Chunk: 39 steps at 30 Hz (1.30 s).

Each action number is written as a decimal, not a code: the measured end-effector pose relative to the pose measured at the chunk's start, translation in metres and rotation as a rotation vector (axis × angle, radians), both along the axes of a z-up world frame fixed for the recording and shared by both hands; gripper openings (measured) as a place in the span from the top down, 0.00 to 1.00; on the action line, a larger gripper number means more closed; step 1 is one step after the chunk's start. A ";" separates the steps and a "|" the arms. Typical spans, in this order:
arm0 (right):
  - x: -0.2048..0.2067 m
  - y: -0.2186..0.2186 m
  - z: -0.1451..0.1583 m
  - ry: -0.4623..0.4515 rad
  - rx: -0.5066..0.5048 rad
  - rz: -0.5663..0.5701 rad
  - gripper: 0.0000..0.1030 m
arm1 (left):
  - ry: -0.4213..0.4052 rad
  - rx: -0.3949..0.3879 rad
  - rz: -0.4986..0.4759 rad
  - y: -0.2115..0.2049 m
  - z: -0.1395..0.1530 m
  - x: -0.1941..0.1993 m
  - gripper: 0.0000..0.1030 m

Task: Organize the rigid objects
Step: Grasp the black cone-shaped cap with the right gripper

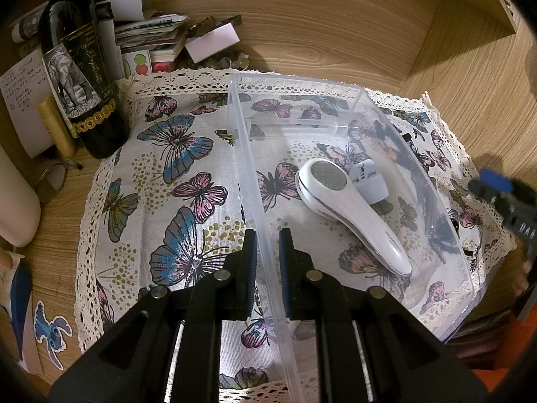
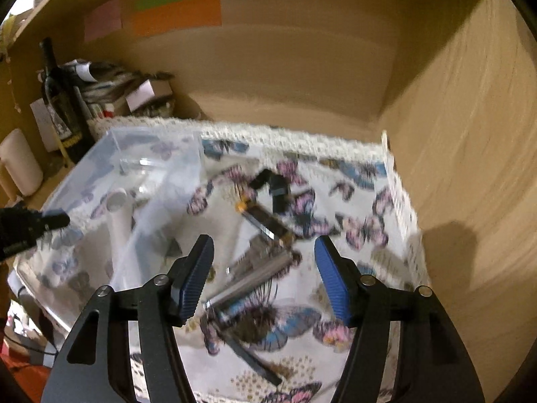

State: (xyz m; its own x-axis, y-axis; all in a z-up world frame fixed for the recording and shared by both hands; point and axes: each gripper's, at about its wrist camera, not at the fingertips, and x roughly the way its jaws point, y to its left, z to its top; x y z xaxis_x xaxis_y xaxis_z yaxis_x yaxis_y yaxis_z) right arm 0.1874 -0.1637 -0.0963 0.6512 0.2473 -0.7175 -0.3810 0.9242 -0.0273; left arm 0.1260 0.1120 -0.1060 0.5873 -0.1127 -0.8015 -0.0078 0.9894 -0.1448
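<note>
A clear plastic bin [image 1: 255, 174] stands on a butterfly-print cloth [image 1: 174, 168]. Inside lie a white handheld lint shaver [image 1: 349, 215] and a small pale cap [image 1: 369, 184]. My left gripper [image 1: 267, 252] is shut on the bin's left wall, one finger on each side. My right gripper [image 2: 263, 268] is open and empty, above a dark and silver tool [image 2: 255, 275] lying on the cloth to the right of the bin [image 2: 134, 174]. Another black tool with an orange part [image 2: 268, 201] lies farther back. The right wrist view is blurred. The right gripper shows at the left view's right edge [image 1: 500, 194].
A dark wine bottle [image 1: 80, 77], a yellow tube [image 1: 57, 127], stacked papers and small boxes [image 1: 157, 33] and a white container [image 1: 16, 201] stand left of the cloth. Wooden walls [image 2: 470, 168] enclose the back and right. Sticky notes [image 2: 174, 13] hang on the back wall.
</note>
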 end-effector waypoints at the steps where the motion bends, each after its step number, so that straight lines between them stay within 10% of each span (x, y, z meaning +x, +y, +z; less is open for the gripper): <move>1: -0.001 -0.002 -0.005 0.014 0.004 -0.002 0.43 | 0.000 0.001 0.000 0.000 0.000 0.000 0.88; 11: -0.010 -0.001 -0.055 0.156 0.020 0.006 0.43 | 0.000 0.003 -0.001 0.000 0.000 0.000 0.88; 18: -0.010 -0.002 -0.065 0.180 0.031 0.012 0.70 | 0.000 0.003 -0.002 0.000 0.000 0.000 0.88; 39: -0.001 0.022 0.015 -0.064 0.059 0.068 0.70 | -0.003 0.005 -0.004 0.000 0.001 0.000 0.88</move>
State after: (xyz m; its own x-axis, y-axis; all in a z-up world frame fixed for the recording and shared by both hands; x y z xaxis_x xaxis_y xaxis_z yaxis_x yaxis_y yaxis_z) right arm 0.1862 -0.1413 -0.0818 0.6753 0.3330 -0.6581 -0.4422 0.8969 0.0001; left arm 0.1255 0.1122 -0.1047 0.5888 -0.1109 -0.8006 -0.0031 0.9902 -0.1395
